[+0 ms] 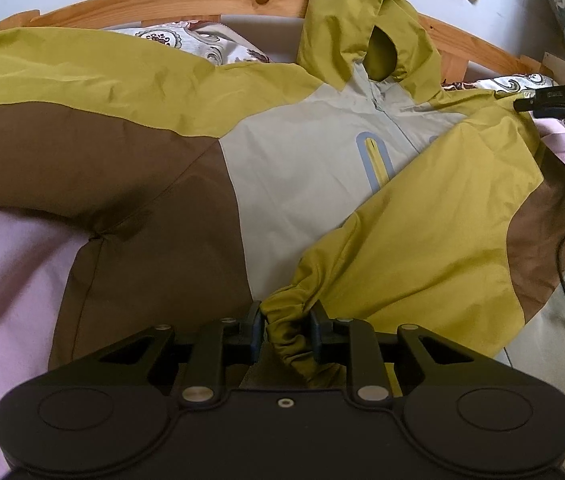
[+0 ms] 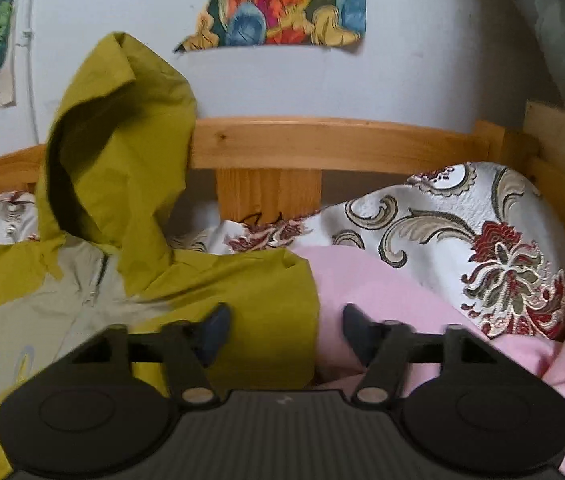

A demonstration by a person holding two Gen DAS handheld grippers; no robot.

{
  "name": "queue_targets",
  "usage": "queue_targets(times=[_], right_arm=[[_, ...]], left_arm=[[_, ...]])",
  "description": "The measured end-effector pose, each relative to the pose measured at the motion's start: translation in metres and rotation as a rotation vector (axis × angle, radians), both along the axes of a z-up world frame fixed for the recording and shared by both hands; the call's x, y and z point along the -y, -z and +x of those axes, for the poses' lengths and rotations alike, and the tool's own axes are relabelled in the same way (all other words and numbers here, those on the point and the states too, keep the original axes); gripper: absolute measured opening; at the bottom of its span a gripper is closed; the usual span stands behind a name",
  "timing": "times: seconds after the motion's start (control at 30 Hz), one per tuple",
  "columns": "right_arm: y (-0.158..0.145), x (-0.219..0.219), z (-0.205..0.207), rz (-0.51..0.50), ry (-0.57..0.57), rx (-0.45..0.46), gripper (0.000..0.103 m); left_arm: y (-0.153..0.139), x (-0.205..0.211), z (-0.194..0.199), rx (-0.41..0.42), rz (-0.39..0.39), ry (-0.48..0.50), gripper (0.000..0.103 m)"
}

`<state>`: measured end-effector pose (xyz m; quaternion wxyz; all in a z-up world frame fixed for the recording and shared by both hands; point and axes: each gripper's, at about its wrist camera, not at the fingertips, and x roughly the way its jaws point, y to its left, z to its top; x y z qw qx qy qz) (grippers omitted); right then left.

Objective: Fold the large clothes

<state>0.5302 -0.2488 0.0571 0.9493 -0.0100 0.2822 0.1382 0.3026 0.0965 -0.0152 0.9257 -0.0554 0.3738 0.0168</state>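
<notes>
One sleeve [image 1: 382, 248] is folded across the jacket [image 1: 290, 184] chest, its cuff pinched in the left gripper [image 1: 285, 328]; the right gripper [image 2: 284, 332] hangs parted and empty over the jacket's shoulder. Other sleeve, hood [image 1: 354, 20] and body folds remain.

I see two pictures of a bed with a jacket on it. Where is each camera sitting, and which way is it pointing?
Left wrist view: sits on the left gripper, looks down across the jacket toward the headboard; its fingers pinch the sleeve cuff; the right gripper shows far right.
Right wrist view: sits on the right gripper, looks over the jacket's shoulder at the wall; its jaws stand open, gripping nothing.
Shared: jacket, hood, headboard, patterned pillow, pink sheet.
</notes>
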Motion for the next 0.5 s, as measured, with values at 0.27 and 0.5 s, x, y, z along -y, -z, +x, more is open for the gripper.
queue_targets(times=[0.27, 0.5], right_arm=[[-0.035, -0.044, 0.009, -0.151, -0.019, 0.171, 0.0], [-0.017, -0.044, 0.004, -0.158, 0.026, 0.1, 0.019]], left_arm=[[-0.002, 0.006, -0.004, 0.035, 0.039, 0.035, 0.025], [-0.004, -0.004, -0.003, 0.012, -0.037, 0.016, 0.032]])
